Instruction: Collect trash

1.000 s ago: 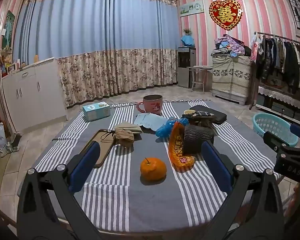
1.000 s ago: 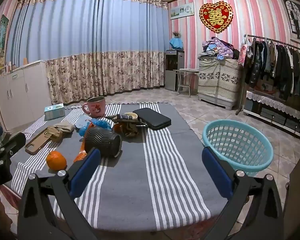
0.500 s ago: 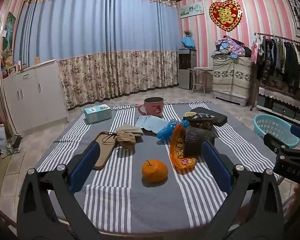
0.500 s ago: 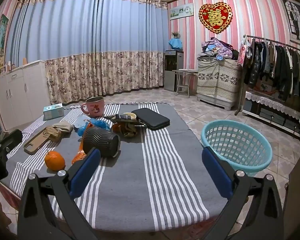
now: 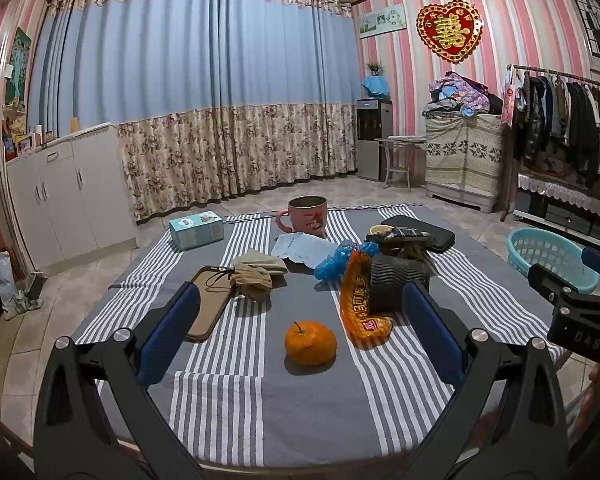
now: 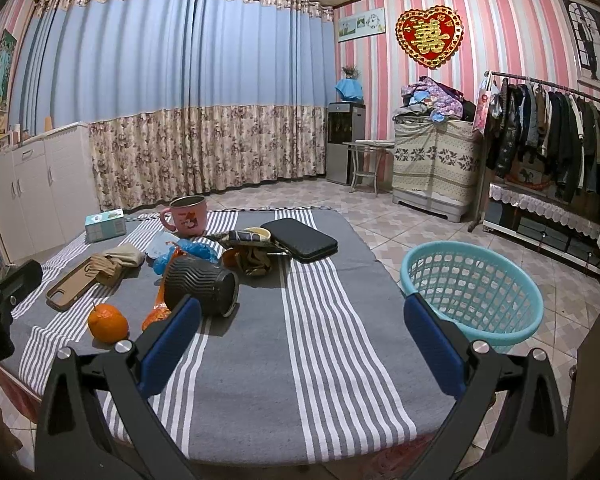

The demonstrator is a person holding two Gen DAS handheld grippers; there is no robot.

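One striped grey cloth covered the table and carried everything. To its right, on the tiled floor, stood the turquoise basket, with nothing visible inside it. Both tools hung over the near edge with their blue-padded jaws spread wide and nothing between them: the left gripper faced the orange, the right gripper faced bare cloth.

Next in size, a black case lay at the far right, a pink mug stood upright at the far middle, and a teal box sat far left. A ribbed black cup lay on its side (mouth toward the near right). The orange snack wrapper leaned against it, a crumpled blue bag just behind. A brown phone case lay left, touching tan gloves. Nearest, the orange sat alone.
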